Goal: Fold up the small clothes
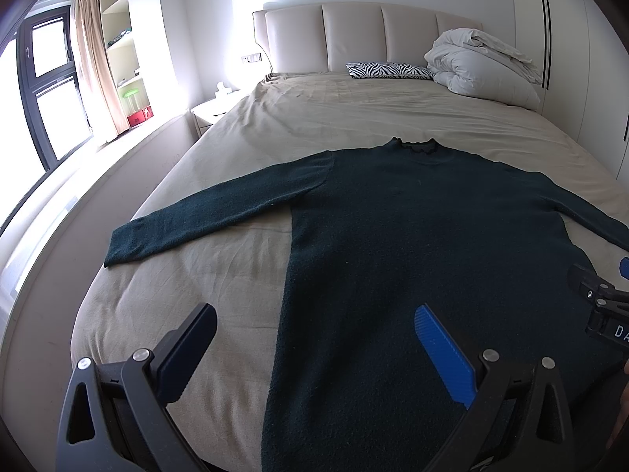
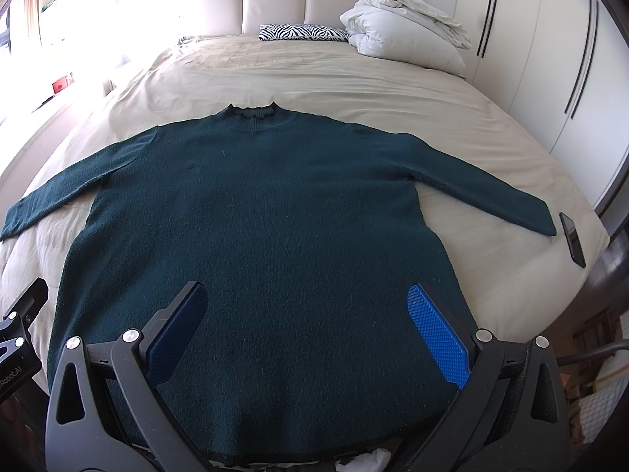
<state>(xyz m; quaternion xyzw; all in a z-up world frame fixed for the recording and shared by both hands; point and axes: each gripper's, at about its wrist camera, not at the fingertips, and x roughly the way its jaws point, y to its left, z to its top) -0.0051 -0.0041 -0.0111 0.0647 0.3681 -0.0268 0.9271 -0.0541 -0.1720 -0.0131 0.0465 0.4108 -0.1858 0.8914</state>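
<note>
A dark green long-sleeved sweater (image 1: pixel 412 236) lies flat on the beige bed (image 1: pixel 306 118), collar toward the headboard, both sleeves spread out. It also shows in the right wrist view (image 2: pixel 267 220). My left gripper (image 1: pixel 314 318) is open and empty, above the sweater's left lower edge. My right gripper (image 2: pixel 306 299) is open and empty, above the sweater's lower middle. The right gripper's body shows at the right edge of the left wrist view (image 1: pixel 601 299).
A black phone (image 2: pixel 572 244) lies on the bed beside the right sleeve cuff. A zebra pillow (image 2: pixel 302 32) and a folded white duvet (image 2: pixel 405 31) sit at the headboard. A wardrobe (image 2: pixel 550 59) stands right; a window sill (image 1: pixel 78 181) runs left.
</note>
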